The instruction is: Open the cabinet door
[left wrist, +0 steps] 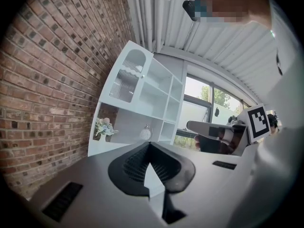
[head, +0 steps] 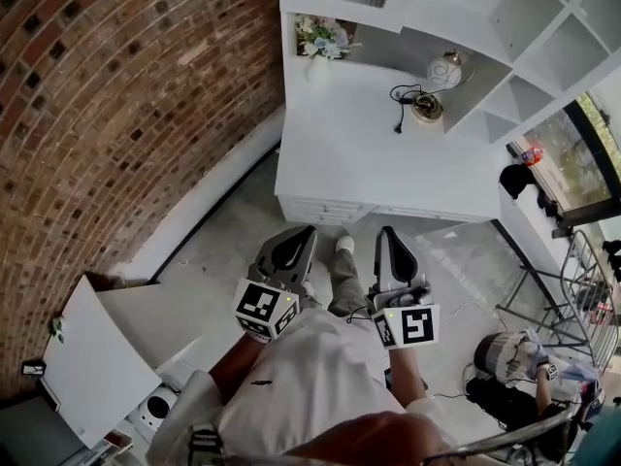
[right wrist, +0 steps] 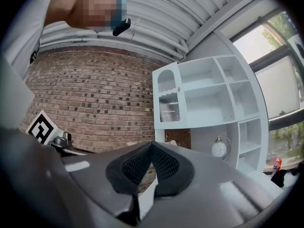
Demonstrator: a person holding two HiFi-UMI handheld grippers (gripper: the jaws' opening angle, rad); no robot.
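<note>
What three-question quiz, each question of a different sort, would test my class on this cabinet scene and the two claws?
1. True or false: the left claw is holding the flowers.
2. Multiple choice: the wall beside the cabinet is A) tiled, B) brick, C) glass.
3. Fill in: the right claw is ____ with nothing in it.
Key: 1 false; 2 B; 3 shut.
</note>
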